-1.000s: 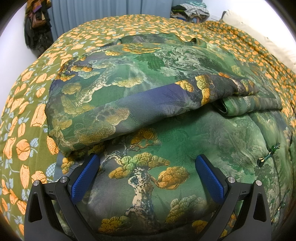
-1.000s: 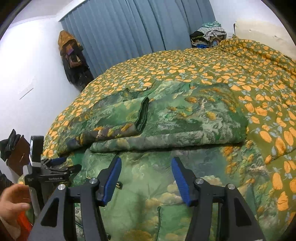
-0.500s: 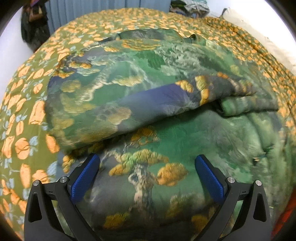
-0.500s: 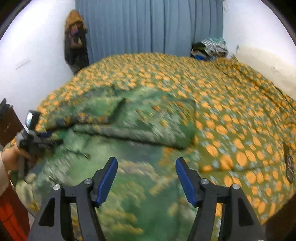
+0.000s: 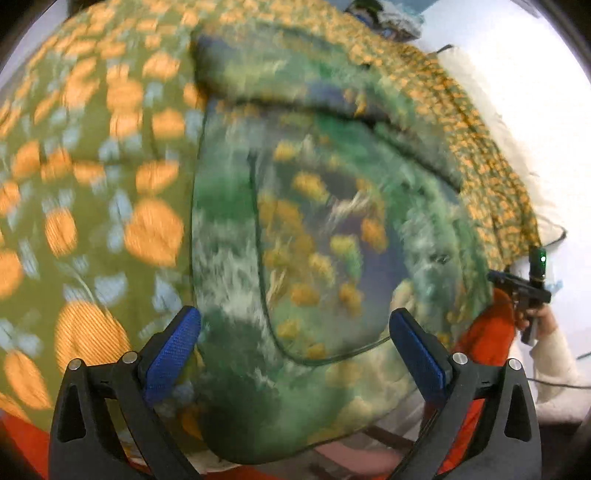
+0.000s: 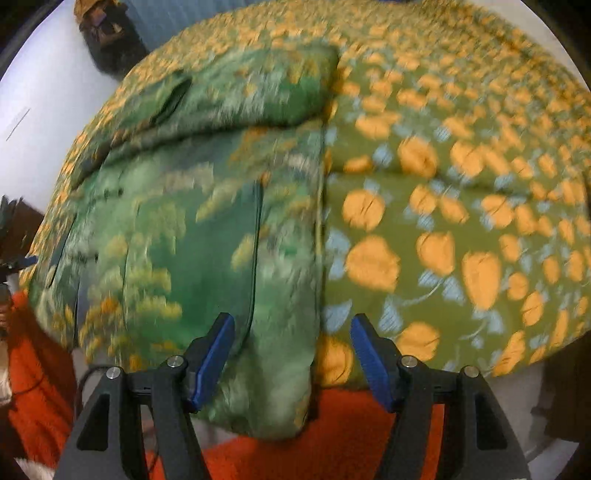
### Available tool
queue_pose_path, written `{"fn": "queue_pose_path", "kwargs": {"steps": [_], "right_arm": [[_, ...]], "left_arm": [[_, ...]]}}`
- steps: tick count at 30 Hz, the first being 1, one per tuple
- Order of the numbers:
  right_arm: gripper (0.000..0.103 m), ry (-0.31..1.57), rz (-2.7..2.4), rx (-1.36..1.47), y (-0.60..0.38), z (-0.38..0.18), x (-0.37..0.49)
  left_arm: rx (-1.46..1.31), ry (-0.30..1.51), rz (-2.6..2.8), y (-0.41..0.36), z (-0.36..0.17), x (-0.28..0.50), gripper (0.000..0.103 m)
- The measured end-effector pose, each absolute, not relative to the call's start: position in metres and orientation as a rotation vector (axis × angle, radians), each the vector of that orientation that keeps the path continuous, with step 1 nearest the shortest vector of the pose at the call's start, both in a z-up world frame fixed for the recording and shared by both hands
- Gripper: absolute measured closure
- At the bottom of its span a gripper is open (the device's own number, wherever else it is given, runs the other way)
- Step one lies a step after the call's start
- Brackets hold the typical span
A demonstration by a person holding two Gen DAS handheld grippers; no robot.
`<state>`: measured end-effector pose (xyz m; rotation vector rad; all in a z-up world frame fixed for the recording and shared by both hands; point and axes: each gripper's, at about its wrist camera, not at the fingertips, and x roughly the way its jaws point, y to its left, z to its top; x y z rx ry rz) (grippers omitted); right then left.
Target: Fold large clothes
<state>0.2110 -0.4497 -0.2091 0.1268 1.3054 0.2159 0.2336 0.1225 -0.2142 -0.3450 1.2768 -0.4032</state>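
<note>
A large green garment (image 5: 325, 221) printed with trees and gold clusters lies on the bed, its far part folded over into a thick band. The near hem hangs over the bed's edge. My left gripper (image 5: 295, 321) hovers open above the garment's near left part, close to its left edge, with nothing between the blue pads. My right gripper (image 6: 291, 325) is open over the garment (image 6: 184, 240) at its near right edge, where the cloth droops off the bed. Both views are blurred by motion.
An olive bedspread (image 6: 461, 221) with orange flowers covers the bed around the garment. Orange-red flooring (image 6: 332, 443) shows below the bed's edge. A person's hand (image 5: 543, 321) holds a gripper handle at the right. A pale pillow (image 5: 498, 129) lies far right; dark clothes (image 6: 107, 33) hang on the wall.
Both grippers have tipped downward and drawn apart toward the garment's near corners, left one leftward, right one rightward. The left view has rolled. The right jaws stand a little wider.
</note>
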Motion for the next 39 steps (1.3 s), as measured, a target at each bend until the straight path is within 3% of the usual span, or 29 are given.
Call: {"fn": "queue_pose_path", "kwargs": {"steps": [6, 8, 9, 10, 11, 13, 16, 21, 32, 39], "right_arm": [[0.036, 1.475, 0.312, 0.091, -0.432, -0.242, 0.215], [0.053, 1.471, 0.345, 0.094, -0.428, -0.239, 0.214], [0.079, 1.462, 0.351, 0.1, -0.428, -0.237, 0.213], [0.088, 1.448, 0.344, 0.112, -0.428, -0.232, 0.214], [0.089, 1.442, 0.339, 0.136, -0.429, -0.227, 0.213], [0.092, 1.399, 0.348, 0.169, -0.428, -0.211, 0.209], [0.092, 1.326, 0.369, 0.249, -0.429, -0.186, 0.203], [0.093, 1.21, 0.399, 0.384, -0.436, -0.143, 0.194], [0.093, 1.183, 0.496, 0.568, -0.446, -0.105, 0.154], [0.093, 1.008, 0.46, 0.673, -0.464, -0.086, 0.232]], "left_arm": [[-0.251, 1.365, -0.433, 0.095, -0.23, 0.232, 0.001], [-0.265, 1.378, -0.443, 0.094, -0.226, 0.231, 0.006], [-0.253, 1.389, -0.427, 0.093, -0.224, 0.23, 0.021], [-0.239, 1.401, -0.409, 0.093, -0.223, 0.229, 0.035], [-0.238, 1.404, -0.405, 0.093, -0.221, 0.229, 0.043], [-0.272, 1.411, -0.412, 0.096, -0.213, 0.226, 0.077], [-0.306, 1.393, -0.423, 0.102, -0.202, 0.223, 0.089], [-0.335, 1.339, -0.439, 0.105, -0.18, 0.219, 0.092], [-0.424, 1.378, -0.52, 0.127, -0.131, 0.161, 0.092], [-0.589, 1.161, -0.512, 0.159, -0.086, 0.246, 0.092]]}}
